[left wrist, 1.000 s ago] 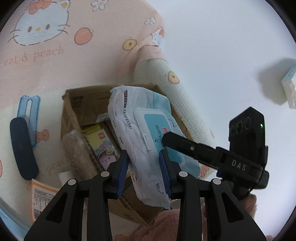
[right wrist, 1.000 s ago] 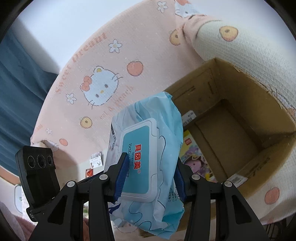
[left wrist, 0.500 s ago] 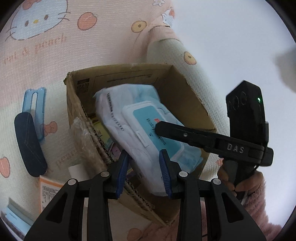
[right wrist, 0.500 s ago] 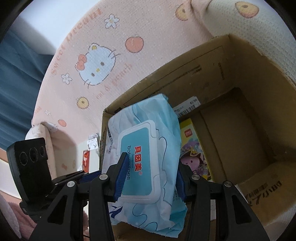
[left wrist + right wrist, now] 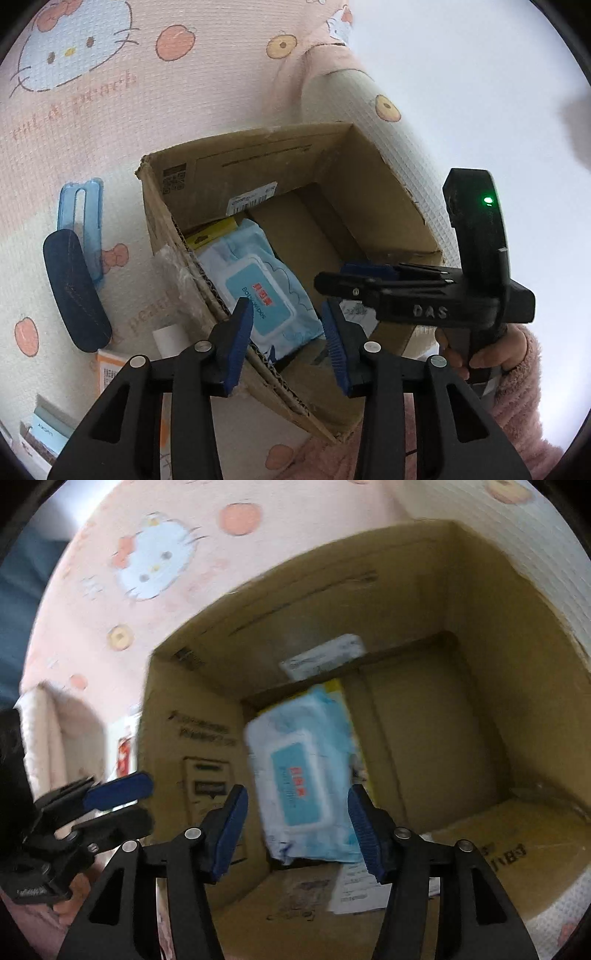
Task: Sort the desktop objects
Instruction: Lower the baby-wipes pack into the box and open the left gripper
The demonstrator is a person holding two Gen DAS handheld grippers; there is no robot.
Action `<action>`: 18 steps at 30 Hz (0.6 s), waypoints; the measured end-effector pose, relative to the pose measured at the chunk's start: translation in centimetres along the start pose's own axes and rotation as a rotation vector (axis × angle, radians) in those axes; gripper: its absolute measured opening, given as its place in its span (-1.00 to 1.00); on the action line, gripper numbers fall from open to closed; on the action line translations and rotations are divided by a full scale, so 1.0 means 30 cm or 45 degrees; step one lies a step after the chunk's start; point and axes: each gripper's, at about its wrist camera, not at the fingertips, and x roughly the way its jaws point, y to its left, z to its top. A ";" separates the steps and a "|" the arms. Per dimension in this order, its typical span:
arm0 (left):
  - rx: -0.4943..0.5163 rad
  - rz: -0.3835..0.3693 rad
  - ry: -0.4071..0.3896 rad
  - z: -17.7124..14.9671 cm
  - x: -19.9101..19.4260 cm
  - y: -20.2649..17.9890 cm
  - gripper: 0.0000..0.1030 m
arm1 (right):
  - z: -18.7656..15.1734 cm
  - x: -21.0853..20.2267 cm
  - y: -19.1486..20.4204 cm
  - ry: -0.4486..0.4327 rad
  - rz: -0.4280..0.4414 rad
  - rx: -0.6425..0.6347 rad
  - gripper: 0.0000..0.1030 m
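Note:
A blue pack of baby wipes [image 5: 264, 295] lies inside the open cardboard box [image 5: 258, 162], partly on a yellow packet [image 5: 210, 232]. In the right wrist view the wipes pack [image 5: 303, 775] is blurred, below my fingers and free of them. My left gripper [image 5: 290, 332] is open above the box's near wall. My right gripper [image 5: 299, 825] is open over the box [image 5: 498, 664]; it also shows in the left wrist view [image 5: 354, 280], reaching over the box from the right.
The box stands on a pink Hello Kitty cloth [image 5: 92, 92]. Left of it lie a dark blue case [image 5: 75, 291], a clear blue clip [image 5: 83, 218], an orange-white packet [image 5: 110, 373] and a small box [image 5: 40, 435]. A white wall is at the right.
Both grippers held the wipes pack over the box, lowered it, then opened. The pack now lies inside the box, free of both.

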 end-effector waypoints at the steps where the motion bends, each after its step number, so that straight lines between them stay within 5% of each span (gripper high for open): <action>1: -0.004 -0.001 0.000 0.001 0.001 -0.001 -0.16 | 0.007 0.007 -0.017 0.019 -0.038 0.038 0.05; 4: -0.008 0.004 0.006 0.007 0.014 -0.004 -0.15 | 0.020 0.055 -0.071 0.126 -0.138 0.169 0.03; 7: -0.023 -0.013 0.010 0.009 0.016 0.001 -0.15 | 0.008 0.064 -0.091 0.114 -0.096 0.228 -0.78; 12: -0.018 -0.024 -0.018 0.004 -0.035 0.005 -0.14 | -0.041 -0.026 -0.038 0.049 -0.096 0.247 -0.79; 16: -0.054 -0.091 -0.064 -0.012 -0.111 0.020 0.30 | -0.089 -0.131 0.085 0.012 -0.191 0.154 -0.75; 18: -0.061 -0.141 -0.104 -0.030 -0.166 0.027 0.34 | -0.117 -0.188 0.149 -0.036 -0.233 0.119 -0.42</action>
